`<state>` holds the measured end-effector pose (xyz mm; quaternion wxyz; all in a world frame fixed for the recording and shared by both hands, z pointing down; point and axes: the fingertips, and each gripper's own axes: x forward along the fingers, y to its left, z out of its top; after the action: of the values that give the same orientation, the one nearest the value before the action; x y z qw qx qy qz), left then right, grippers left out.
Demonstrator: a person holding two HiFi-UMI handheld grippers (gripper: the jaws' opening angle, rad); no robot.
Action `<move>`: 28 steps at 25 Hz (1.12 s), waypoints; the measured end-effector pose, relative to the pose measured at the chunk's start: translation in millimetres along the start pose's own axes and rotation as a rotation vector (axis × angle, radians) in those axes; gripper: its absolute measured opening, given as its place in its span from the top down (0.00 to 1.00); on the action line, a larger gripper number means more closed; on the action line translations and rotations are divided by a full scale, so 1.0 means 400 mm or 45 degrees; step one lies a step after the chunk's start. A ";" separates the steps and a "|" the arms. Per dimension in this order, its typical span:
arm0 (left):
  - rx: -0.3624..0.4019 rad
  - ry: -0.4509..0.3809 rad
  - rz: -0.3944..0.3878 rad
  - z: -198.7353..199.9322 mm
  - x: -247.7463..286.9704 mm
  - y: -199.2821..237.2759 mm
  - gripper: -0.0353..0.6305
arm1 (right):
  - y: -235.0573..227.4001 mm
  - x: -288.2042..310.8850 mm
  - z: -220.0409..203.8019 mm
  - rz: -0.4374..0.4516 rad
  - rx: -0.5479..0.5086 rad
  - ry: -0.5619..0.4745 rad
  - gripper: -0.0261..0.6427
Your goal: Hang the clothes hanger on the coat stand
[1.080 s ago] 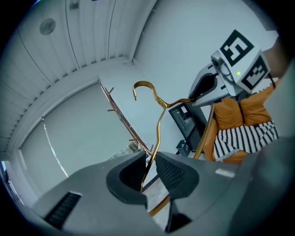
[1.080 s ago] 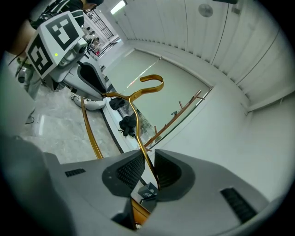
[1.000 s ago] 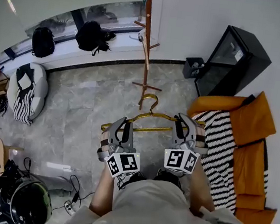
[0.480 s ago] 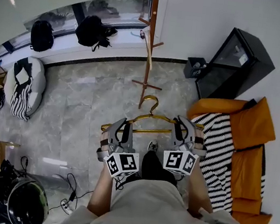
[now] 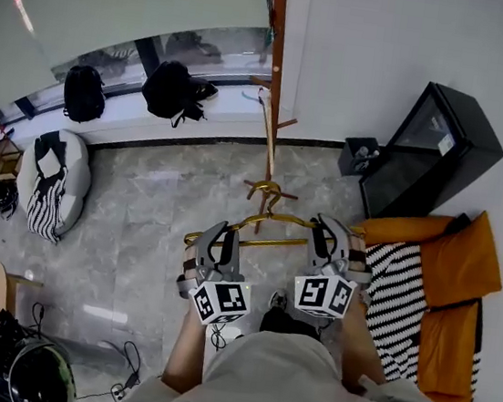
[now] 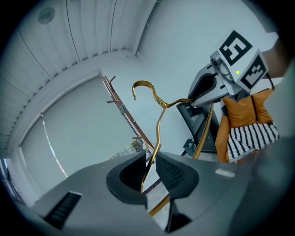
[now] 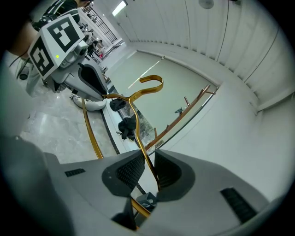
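Left tongs (image 5: 213, 234) and right tongs (image 5: 329, 226) (two) pinch one hanger (image 5: 269, 241) before one coat stand (image 5: 273, 60).

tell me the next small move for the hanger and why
Probably carry the hanger forward, hook toward a peg on the coat stand. Both the left tool and right tool clamp its shoulders, and the hook hangs clear of the stand, on no peg yet.

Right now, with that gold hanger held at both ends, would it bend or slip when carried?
Probably stiff: the gold hanger shows no sag between the left hand-held gripper and the right hand-held gripper. Likely light, since it is only thin rod. Its glossy finish looks slippery, so it might pivot in the grip.
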<state>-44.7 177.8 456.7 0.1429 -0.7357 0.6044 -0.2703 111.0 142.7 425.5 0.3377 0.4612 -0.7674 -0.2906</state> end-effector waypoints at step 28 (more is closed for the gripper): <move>0.022 0.122 -0.065 0.096 0.390 -0.063 0.84 | -0.190 0.287 -0.212 0.037 0.090 0.020 0.87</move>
<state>17.1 28.2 474.1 0.1132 -0.7359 0.5891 -0.3139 176.7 -3.4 447.9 0.3314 0.4637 -0.7812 -0.2548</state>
